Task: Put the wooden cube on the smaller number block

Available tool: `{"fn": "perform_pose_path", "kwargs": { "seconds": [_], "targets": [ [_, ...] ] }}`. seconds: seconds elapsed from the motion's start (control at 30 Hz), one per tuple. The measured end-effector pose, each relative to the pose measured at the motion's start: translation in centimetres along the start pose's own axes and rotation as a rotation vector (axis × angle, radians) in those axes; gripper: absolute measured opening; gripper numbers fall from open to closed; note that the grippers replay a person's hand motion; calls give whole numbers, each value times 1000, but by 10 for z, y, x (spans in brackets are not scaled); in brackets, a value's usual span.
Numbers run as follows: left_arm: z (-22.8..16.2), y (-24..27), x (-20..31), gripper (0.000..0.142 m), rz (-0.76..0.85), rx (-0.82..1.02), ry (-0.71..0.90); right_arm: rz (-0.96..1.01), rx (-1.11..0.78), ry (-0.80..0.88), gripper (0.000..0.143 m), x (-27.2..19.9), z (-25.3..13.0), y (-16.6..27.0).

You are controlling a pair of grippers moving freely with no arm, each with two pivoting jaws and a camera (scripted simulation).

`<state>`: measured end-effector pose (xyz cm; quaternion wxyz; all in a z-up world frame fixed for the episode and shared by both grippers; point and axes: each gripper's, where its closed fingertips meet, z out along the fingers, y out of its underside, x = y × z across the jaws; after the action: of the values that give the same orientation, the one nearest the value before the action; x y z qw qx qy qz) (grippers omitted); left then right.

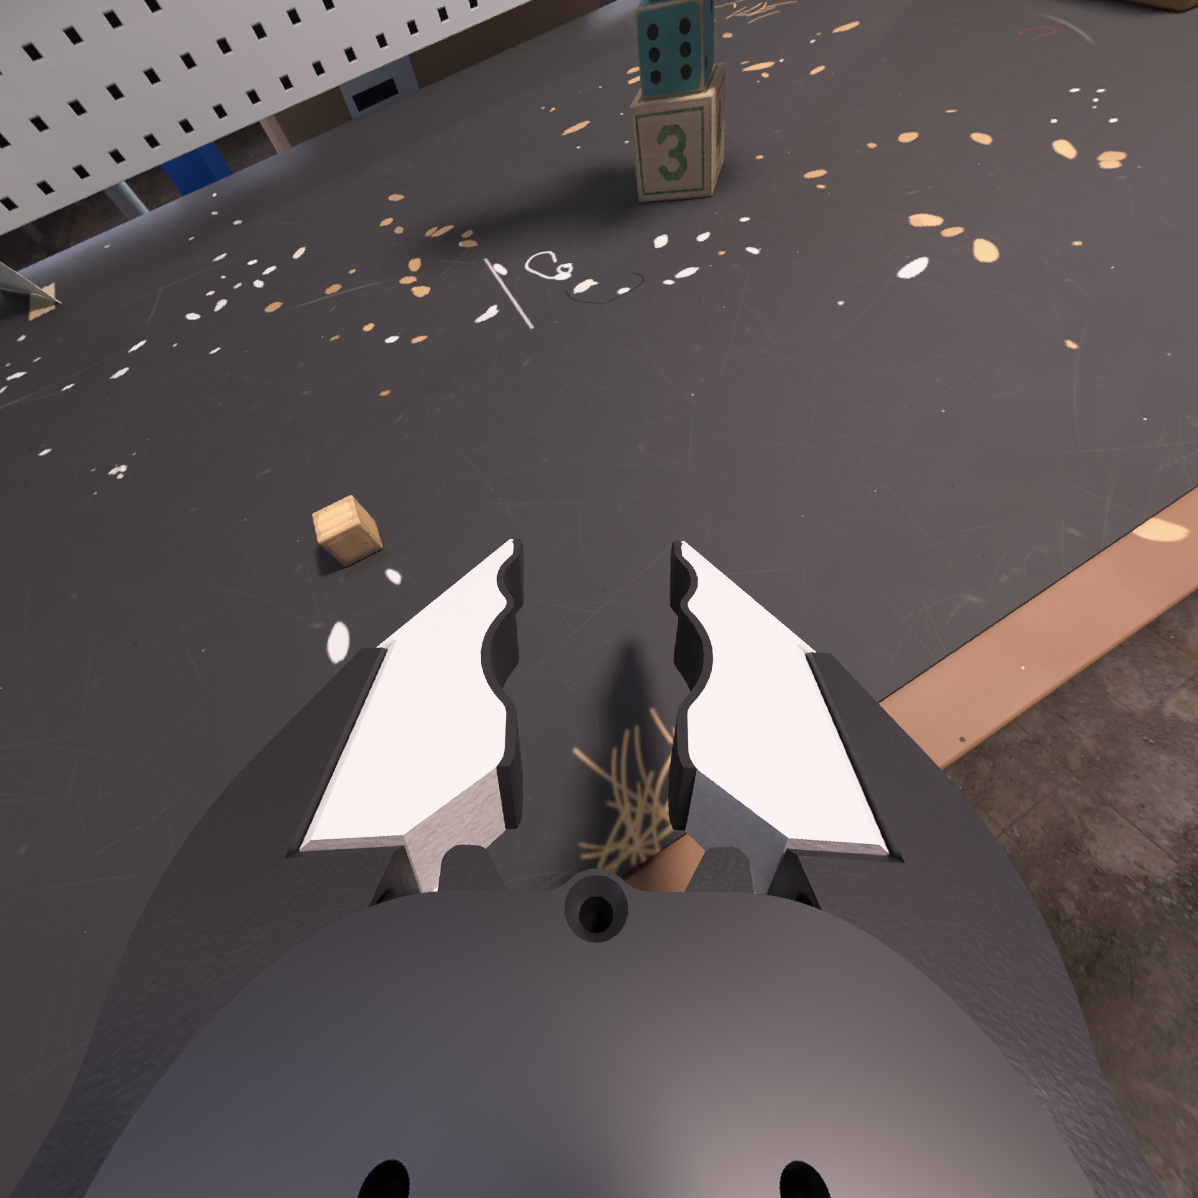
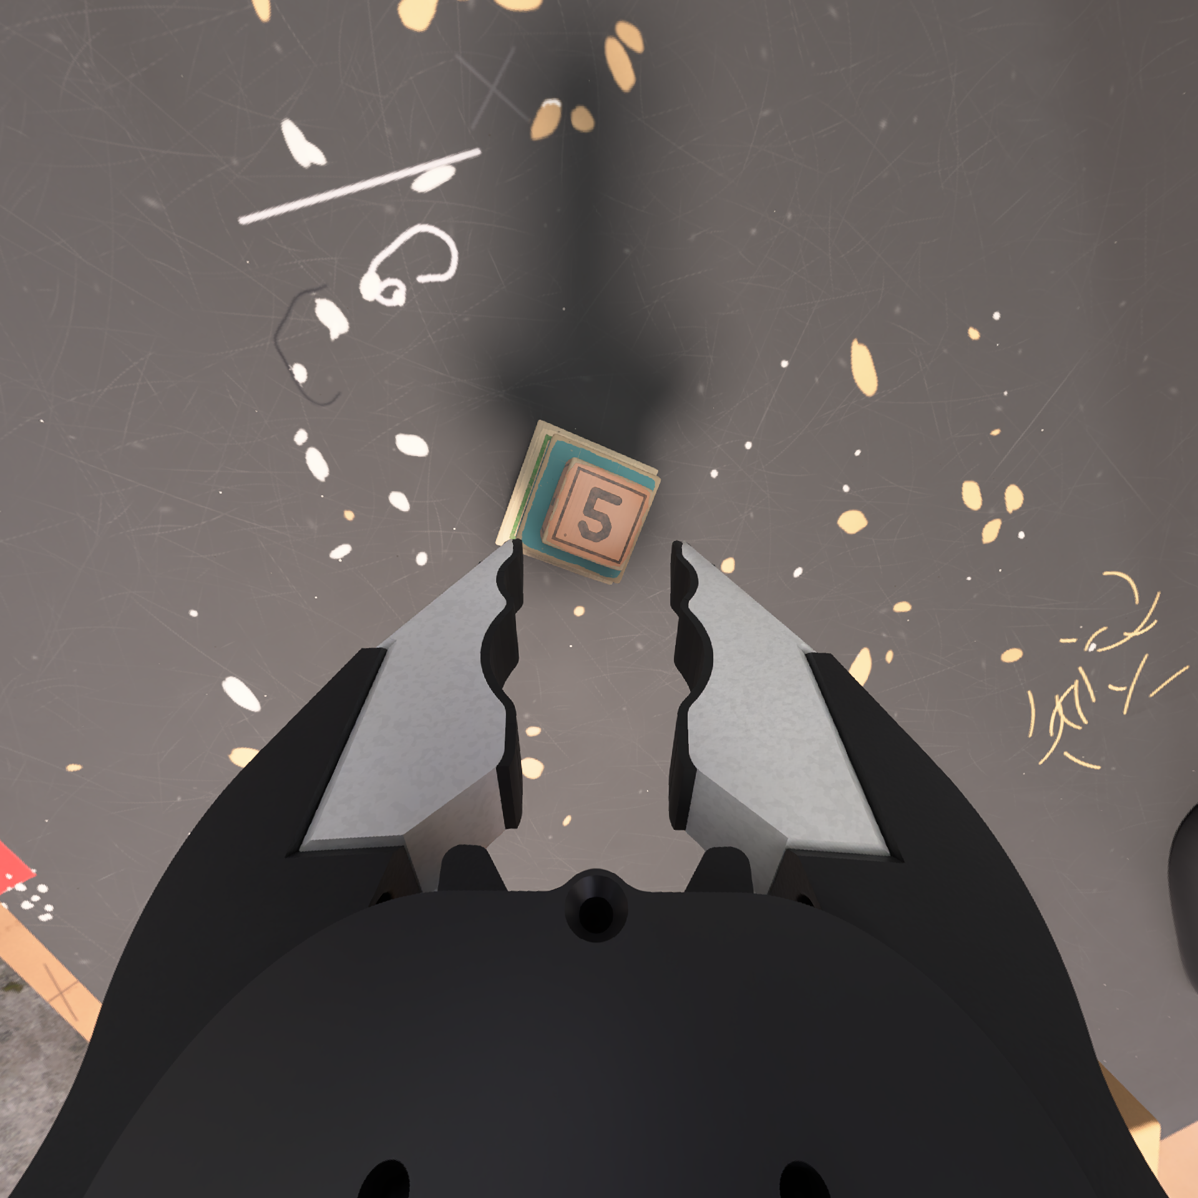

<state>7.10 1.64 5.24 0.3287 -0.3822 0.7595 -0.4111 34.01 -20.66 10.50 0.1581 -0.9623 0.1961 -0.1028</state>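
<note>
So the small plain wooden cube sits loose on the dark paint-speckled bench, just ahead-left of the left tool, which is half open and empty. The right tool hovers over the stacked blocks, also open, holding nothing. Looks like the pickup hasn't started; next move would be swinging left over the cube.

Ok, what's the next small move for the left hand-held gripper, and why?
Probably shift the left hand-held gripper slightly left and forward: it is open and empty, and the wooden cube lies on the table just ahead-left of it, outside the jaws.
</note>
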Motion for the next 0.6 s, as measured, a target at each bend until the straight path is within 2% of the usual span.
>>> {"fn": "perform_pose_path", "kwargs": {
  "seconds": [0.23, 0.37, 0.43, 0.5, 0.6],
  "targets": [
    [2, 1, 2, 46, 6, -7, 14, 12, 14, 24, 46, 2, 1, -3],
    [-3, -4, -8, 46, -16, 17, -15, 13, 225, 103, 46, -4, -49, -40],
    [-7, -8, -18, 46, -57, 38, -39, -15, 407, 150, 46, -32, -81, -72],
    [-12, -11, -29, 46, -109, 52, -54, -48, 547, 173, 46, -78, -96, -98],
    [-17, -9, -43, 46, -160, 52, -71, -129, 649, 135, 45, -162, -77, -128]
  ]
}}
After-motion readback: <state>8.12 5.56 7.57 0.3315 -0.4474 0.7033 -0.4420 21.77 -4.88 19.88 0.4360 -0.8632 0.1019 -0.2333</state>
